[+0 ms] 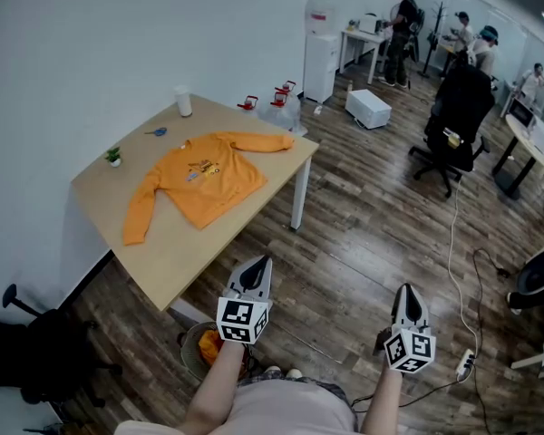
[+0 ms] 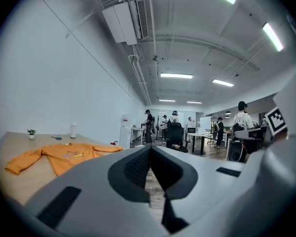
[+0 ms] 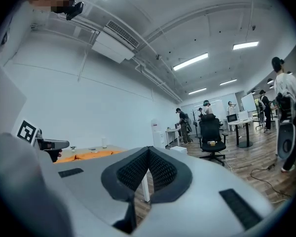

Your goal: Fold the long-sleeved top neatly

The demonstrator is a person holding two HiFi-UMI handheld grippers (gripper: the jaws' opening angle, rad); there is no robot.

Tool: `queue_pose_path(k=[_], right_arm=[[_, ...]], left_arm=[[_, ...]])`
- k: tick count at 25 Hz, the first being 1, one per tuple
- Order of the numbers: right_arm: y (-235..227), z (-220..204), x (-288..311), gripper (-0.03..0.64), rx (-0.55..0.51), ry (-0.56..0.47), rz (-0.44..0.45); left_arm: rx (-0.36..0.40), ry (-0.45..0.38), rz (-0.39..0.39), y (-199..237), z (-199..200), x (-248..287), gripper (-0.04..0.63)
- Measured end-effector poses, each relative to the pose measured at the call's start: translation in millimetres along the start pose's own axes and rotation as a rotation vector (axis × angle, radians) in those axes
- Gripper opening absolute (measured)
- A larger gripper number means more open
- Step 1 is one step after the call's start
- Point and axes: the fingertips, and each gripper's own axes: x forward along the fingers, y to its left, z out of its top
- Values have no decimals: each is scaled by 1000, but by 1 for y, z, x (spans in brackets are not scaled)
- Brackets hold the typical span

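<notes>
Top (image 1: 204, 181) is lying spread on worktop (image 1: 177, 263) | left hand-held gripper (image 1: 257, 268), right hand-held gripper (image 1: 406, 294) closed, empty | risk: tug possibly sliding sleeve (image 1: 138, 214) off edge

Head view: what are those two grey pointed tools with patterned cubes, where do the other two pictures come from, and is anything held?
They are hand-held claws, one per hand: the left claw and the right claw. The head view comes from a camera on the person's head, looking down. The other two pictures come from cameras riding on each claw, looking along its tips. Both claws are shut and hold nothing. On the table ahead, an orange long-sleeved top lies spread flat, with a white cup and a small plant nearby.
</notes>
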Motion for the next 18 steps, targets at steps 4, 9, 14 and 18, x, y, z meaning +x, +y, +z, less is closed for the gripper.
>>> queue_pose_path(k=[4,9,14,18], right_arm=[[5,-1,4,8,13,-1,18],[15,7,7,184,67,-30,94],[19,16,7,301,79,-70,123],[21,12,7,426,76,-67,116]], left_arm=[[-3,-6,-10,2,2,0,3],[-29,-35,-54,2,12,-2,74],[-56,-61,-102,4,16,-4,286],[-70,-66,-108,9,12,-8,387]])
